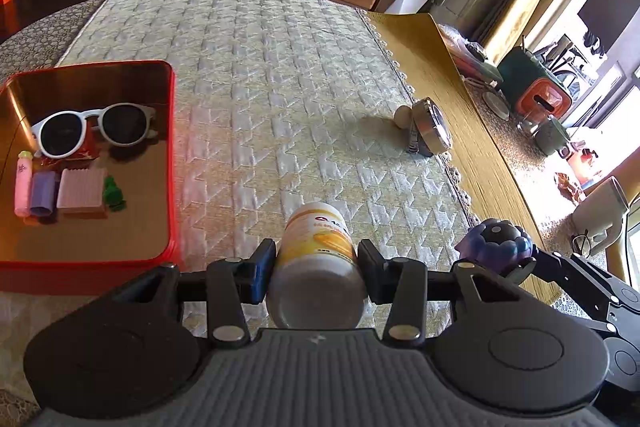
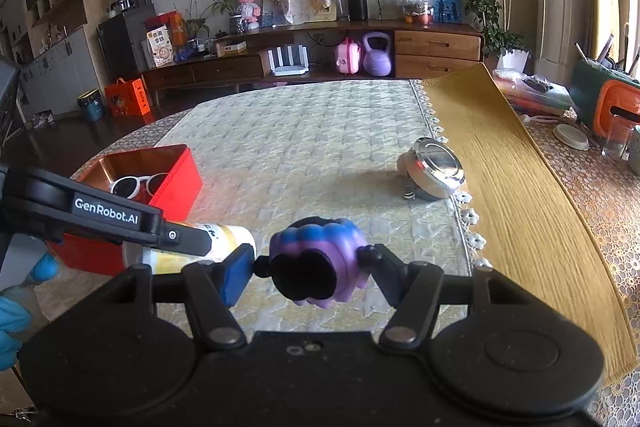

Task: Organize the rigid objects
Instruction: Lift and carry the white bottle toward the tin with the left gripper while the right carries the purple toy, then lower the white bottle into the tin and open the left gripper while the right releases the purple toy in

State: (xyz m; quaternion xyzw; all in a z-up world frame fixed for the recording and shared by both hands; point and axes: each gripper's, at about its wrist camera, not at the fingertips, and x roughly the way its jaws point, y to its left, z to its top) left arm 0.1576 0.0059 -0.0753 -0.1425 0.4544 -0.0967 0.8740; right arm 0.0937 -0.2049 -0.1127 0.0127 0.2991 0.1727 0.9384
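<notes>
At the far left of the surface point(image 1: 280, 75), on its quilted cloth, stands a red tin box point(image 1: 170, 163), open-topped. Inside lie white sunglasses point(image 1: 94, 127) propped on a small red packet, then in a row a pink tube point(image 1: 23, 187), a purple roll point(image 1: 43, 193), a pink ribbed block point(image 1: 82, 189) and a green toy figure point(image 1: 113, 193). To the right of the box, the left claw point(image 1: 316, 263) pinches a yellow-and-white bottle point(image 1: 318, 251) by its sides, the bottle lying along the fingers with its base toward the camera, lifted clear of the cloth. Nothing lies on the cloth between bottle and box. Further right, the right claw point(image 2: 314, 267) grips a purple-and-blue lobed toy point(image 2: 320, 263), both pads pressed on its flanks, its dark hollow facing the camera. Beyond, near the cloth's lace edge, a round silver metal case point(image 1: 432, 127) leans tilted, with a small beige knob-shaped thing point(image 1: 403, 117) just beside it. Right of the lace runs a yellow woven mat point(image 1: 436, 75).

The left wrist view alone looks down into the box and shows the small items on its floor; the right wrist view shows only the sunglasses over the rim. The right wrist view alone shows a blue-gloved hand point(image 2: 16, 311) at its left edge, the left claw from the side crossing in front of the box, and the flat lid of the silver case. A low wooden cabinet point(image 2: 436, 49) with a purple kettlebell point(image 2: 377, 57) stands behind in both views.
</notes>
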